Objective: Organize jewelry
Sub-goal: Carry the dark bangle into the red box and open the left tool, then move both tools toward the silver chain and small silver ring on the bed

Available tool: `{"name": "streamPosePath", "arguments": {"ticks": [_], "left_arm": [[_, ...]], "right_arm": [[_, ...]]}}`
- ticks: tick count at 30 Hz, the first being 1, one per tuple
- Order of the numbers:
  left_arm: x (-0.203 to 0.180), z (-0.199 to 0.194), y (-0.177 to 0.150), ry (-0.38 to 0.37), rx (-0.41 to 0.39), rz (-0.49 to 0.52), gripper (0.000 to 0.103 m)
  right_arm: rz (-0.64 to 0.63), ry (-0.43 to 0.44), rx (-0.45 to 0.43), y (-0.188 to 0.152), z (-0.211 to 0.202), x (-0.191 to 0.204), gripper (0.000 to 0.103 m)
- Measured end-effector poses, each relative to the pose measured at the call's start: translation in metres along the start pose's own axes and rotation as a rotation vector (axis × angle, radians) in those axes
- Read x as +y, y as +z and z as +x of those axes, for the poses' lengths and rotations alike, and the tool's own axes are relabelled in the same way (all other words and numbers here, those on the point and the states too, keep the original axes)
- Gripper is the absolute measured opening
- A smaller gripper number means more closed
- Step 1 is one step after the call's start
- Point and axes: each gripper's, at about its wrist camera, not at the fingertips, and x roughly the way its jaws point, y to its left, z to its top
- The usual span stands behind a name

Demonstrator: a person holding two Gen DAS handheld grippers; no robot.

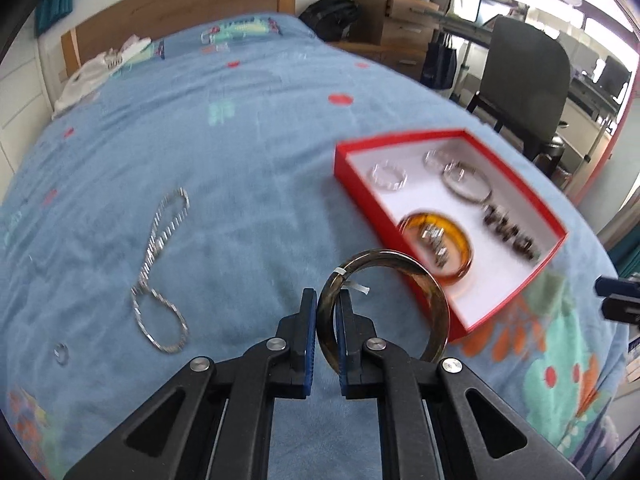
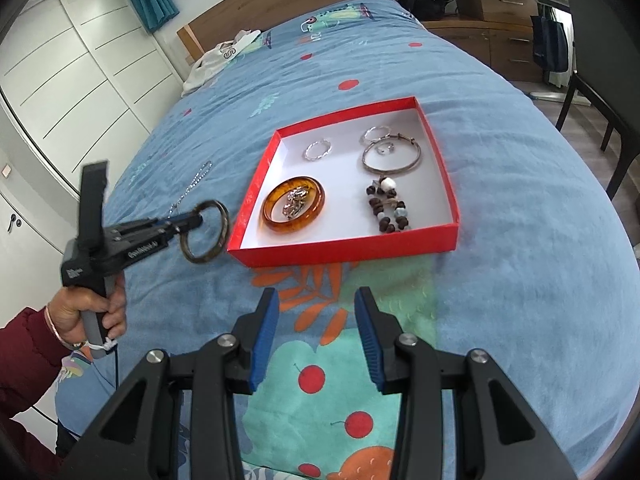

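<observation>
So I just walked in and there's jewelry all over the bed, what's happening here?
A person is sorting jewelry into a red shallow box on the blue bedspread. The left gripper is shut on a dark brown bangle, lifted near the box. The right gripper hovers open and empty. A silver chain necklace lies outside the box.

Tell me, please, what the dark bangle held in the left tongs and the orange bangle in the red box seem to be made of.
Dark bangle: probably polished horn or resin; mottled brown-grey, glossy.
Orange bangle: probably amber-like resin or plastic; translucent, shiny highlights.
Neither material is certain from looks alone.
</observation>
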Motion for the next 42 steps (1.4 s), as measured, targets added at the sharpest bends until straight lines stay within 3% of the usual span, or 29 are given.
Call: {"name": "streamPosePath", "arguments": {"ticks": [5, 10, 19, 28, 31, 33, 35, 42], "left_arm": [[-0.012, -0.013, 0.031, -0.024, -0.036, 0.023, 0.009], [-0.044, 0.010, 0.056, -0.070, -0.013, 0.040, 0.009], [-0.098, 0.072, 0.058, -0.066, 0.082, 0.096, 0.009], [-0.102, 0.096, 0.050, 0.001, 0.134, 0.132, 0.013], [-0.101, 0.094, 0.049, 0.002, 0.135, 0.133, 0.028], [-0.101, 0.089, 0.050, 0.004, 0.119, 0.137, 0.046], [-0.101, 0.080, 0.051, -0.010, 0.093, 0.137, 0.052], [-0.091, 0.031, 0.053, -0.043, 0.025, 0.104, 0.057]], "right_arm": [[0.006, 0.010, -0.025, 0.000, -0.008, -0.001, 0.038], [0.016, 0.010, -0.046, -0.001, -0.015, -0.006, 0.038], [0.059, -0.008, -0.064, -0.004, -0.026, -0.031, 0.038], [0.102, -0.026, -0.059, -0.011, -0.025, -0.053, 0.038], [0.114, -0.026, -0.061, -0.013, -0.026, -0.055, 0.038], [0.115, -0.029, -0.063, -0.013, -0.027, -0.055, 0.038], [0.111, -0.032, -0.065, -0.013, -0.029, -0.052, 0.038], [0.079, -0.036, -0.077, -0.008, -0.040, -0.033, 0.038]]}}
